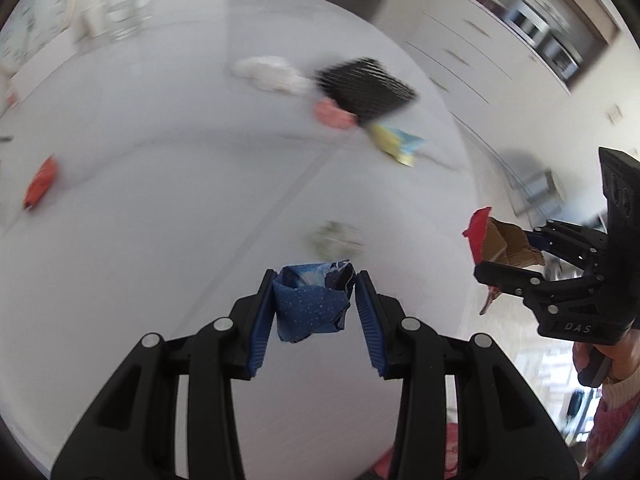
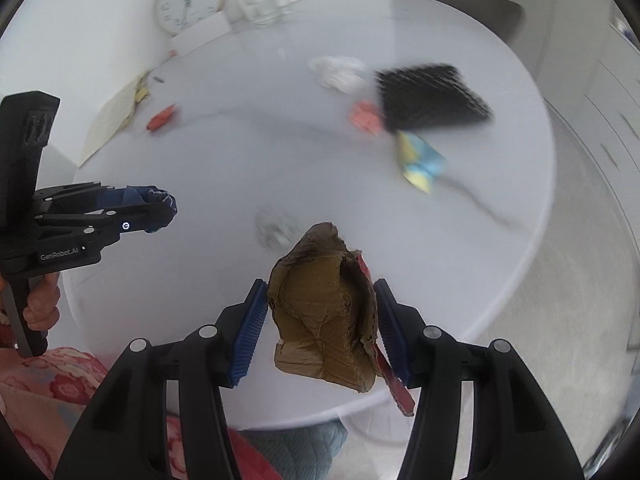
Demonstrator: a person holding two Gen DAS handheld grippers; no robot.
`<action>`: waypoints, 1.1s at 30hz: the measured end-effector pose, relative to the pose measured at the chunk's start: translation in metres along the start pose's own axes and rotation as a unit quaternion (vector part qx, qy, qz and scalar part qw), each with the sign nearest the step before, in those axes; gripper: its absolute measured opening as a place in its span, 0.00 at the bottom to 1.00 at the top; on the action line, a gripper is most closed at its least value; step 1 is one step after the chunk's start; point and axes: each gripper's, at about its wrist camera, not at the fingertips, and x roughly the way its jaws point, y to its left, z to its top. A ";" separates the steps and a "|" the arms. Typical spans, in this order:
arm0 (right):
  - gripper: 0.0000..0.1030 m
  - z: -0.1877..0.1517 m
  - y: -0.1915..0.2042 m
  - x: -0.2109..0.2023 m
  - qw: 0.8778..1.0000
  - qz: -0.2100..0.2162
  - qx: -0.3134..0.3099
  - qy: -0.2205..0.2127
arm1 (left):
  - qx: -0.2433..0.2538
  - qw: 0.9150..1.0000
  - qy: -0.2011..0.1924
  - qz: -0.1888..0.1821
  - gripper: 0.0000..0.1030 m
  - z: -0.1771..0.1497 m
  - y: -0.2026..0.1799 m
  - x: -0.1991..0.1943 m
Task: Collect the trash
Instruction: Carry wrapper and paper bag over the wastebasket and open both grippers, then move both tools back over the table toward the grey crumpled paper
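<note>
Trash lies scattered over the round white table (image 2: 500,280), and two pieces are already lifted off it. Farthest left, an orange wrapper (image 2: 161,117) sits near a sheet of paper (image 2: 110,118) at the table's far-left edge. Next comes the left gripper (image 1: 315,300), clamped on a crumpled blue wrapper (image 1: 310,306) speckled with white and held above the tabletop. A small silvery foil scrap (image 2: 276,229) lies on the surface just ahead of both grippers, between them (too blurred to say more of it). The right gripper (image 2: 320,320) is closed on a wad of brown cardboard (image 2: 320,328) with a red strip along its right side, also held in the air over the near edge.

Farther ahead and to the right, a white crumpled tissue (image 2: 340,72), a pink scrap (image 2: 365,117) and a yellow-and-blue wrapper (image 2: 421,160) cluster around a black mesh basket (image 2: 432,96), touching or nearly touching it.

That basket looks the likely drop point: it lies forward and right of both loads, its long side running left to right, and the right gripper seems the nearer one.
</note>
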 end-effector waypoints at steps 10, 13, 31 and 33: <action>0.53 -0.091 -0.078 -0.013 0.995 -0.040 0.085 0.026 | 0.104 0.993 0.027 -0.051 0.38 -0.018 -0.126 0.018; 0.57 -0.106 -0.093 -0.001 0.994 -0.038 0.095 0.042 | 0.110 0.992 0.032 -0.049 0.38 -0.024 -0.136 0.019; 0.91 -0.119 -0.148 -0.035 0.990 -0.089 0.110 0.014 | 0.127 0.989 0.054 -0.047 0.57 -0.034 -0.214 0.048; 0.91 -0.119 -0.152 -0.038 0.990 -0.092 0.108 0.013 | 0.127 0.990 0.048 -0.026 0.80 -0.034 -0.220 0.048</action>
